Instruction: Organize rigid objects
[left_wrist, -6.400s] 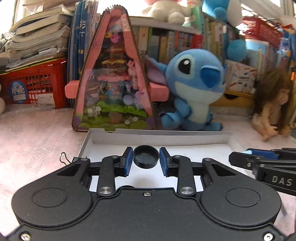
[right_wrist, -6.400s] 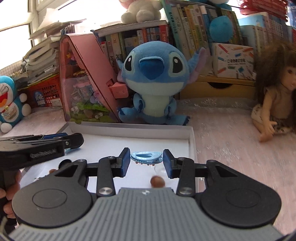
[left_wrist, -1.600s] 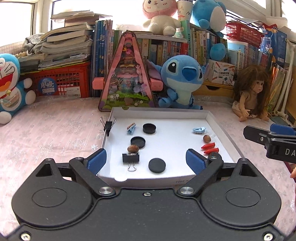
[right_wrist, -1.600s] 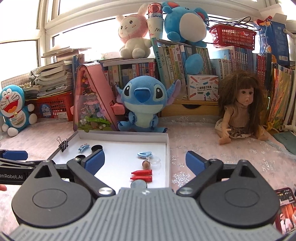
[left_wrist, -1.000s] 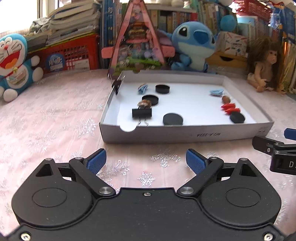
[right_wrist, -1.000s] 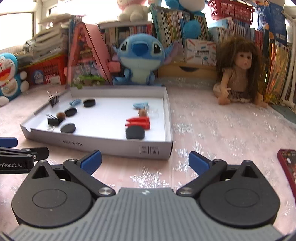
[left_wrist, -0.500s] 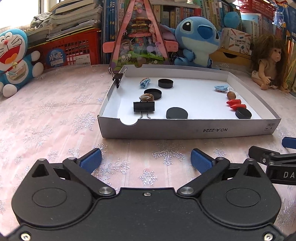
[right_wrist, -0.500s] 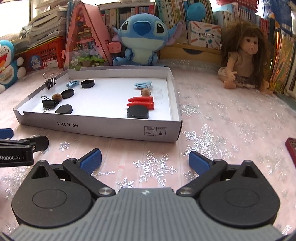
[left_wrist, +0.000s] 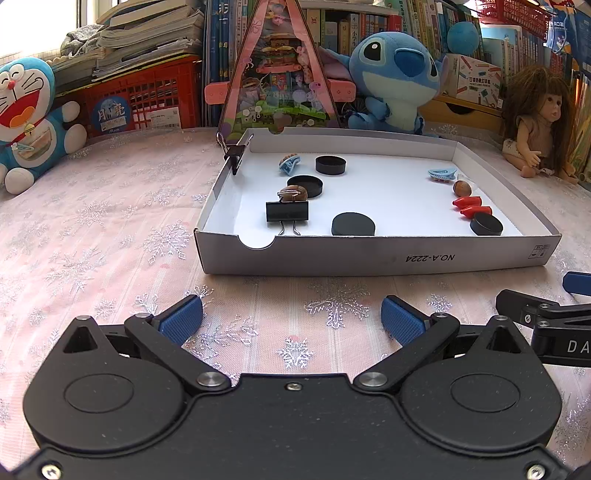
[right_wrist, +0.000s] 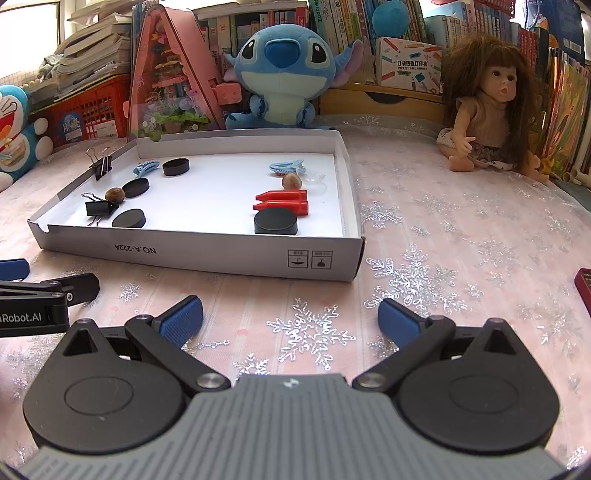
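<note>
Both grippers have drawn back from the white tray (left_wrist: 369, 258), which now lies ahead of the fingertips on the pink snowflake cloth (left_wrist: 92, 229). Left gripper (left_wrist: 291, 319), jaws just opened, stands wide and empty; right gripper (right_wrist: 290, 317) is likewise wide, empty. Black discs (left_wrist: 352, 224), binder clips (left_wrist: 287, 211), red caps (right_wrist: 282, 202), nuts and blue clips rest inside the tray.

A pink snowflake-patterned tablecloth (left_wrist: 110, 221) carries a shallow white cardboard tray (left_wrist: 369, 258) and, apparently, plush toys.

Bright window daylight, blown out upper left; fisheye-bent edges.
</note>
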